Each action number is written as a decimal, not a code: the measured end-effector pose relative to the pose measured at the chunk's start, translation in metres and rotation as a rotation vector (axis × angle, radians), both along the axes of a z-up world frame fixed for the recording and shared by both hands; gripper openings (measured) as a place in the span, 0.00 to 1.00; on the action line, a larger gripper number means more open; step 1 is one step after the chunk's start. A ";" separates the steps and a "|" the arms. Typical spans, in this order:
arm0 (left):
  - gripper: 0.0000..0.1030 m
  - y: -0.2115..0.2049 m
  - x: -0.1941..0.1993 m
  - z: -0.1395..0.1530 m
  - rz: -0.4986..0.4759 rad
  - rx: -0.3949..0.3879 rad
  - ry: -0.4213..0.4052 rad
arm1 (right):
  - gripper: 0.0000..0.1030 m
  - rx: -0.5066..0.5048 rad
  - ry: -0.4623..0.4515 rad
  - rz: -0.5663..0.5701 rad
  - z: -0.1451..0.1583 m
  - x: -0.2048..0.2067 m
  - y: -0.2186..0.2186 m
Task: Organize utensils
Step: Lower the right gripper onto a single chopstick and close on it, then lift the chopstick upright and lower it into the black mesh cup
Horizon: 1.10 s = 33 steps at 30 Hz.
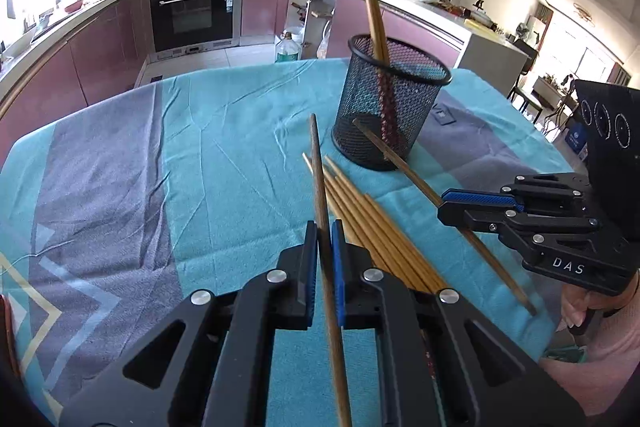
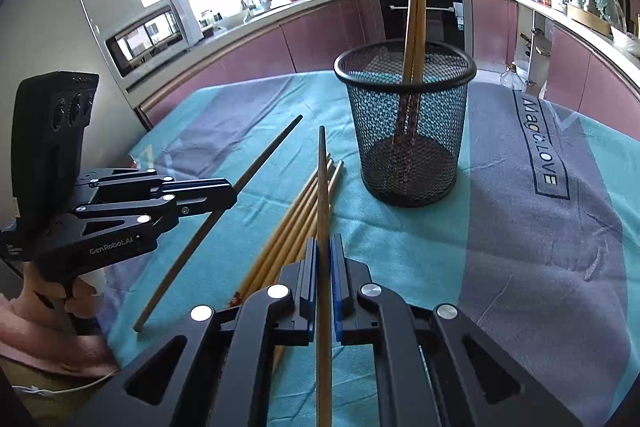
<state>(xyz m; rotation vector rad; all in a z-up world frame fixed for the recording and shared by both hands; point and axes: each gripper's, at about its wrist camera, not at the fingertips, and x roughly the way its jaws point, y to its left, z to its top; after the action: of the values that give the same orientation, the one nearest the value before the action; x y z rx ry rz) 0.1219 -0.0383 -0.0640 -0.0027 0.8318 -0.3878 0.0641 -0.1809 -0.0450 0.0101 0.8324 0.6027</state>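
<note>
A black mesh cup (image 1: 390, 103) stands on the table and holds two chopsticks (image 1: 374, 7); it also shows in the right wrist view (image 2: 408, 123). Several loose wooden chopsticks (image 1: 360, 211) lie in a bundle in front of the cup, also in the right wrist view (image 2: 296, 215). My left gripper (image 1: 324, 227) is shut on one chopstick (image 1: 318, 163) and holds it above the bundle. My right gripper (image 2: 324, 243) is shut on another chopstick (image 2: 322, 179), its tip near the cup's base. Each gripper shows in the other's view, left (image 2: 228, 197) and right (image 1: 448, 205).
The table is covered with a teal and grey cloth (image 1: 160, 147). Kitchen counters and an oven (image 1: 192, 11) stand behind it. A plastic bottle (image 1: 288, 47) stands on the floor past the far edge. The person's hand (image 2: 48, 291) shows at the left.
</note>
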 end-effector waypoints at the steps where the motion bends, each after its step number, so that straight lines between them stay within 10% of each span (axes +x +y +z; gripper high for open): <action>1: 0.07 0.001 -0.001 0.004 -0.005 -0.011 -0.004 | 0.05 0.011 -0.005 0.003 0.003 -0.002 -0.001; 33: 0.07 0.019 -0.029 0.104 -0.066 -0.203 -0.214 | 0.05 0.187 -0.192 -0.059 0.071 -0.009 -0.042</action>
<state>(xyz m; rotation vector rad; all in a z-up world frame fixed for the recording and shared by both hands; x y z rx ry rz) 0.0933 -0.0195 0.0396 -0.1207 0.5798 -0.5240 0.0550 -0.2226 0.0257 0.1446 0.5860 0.6137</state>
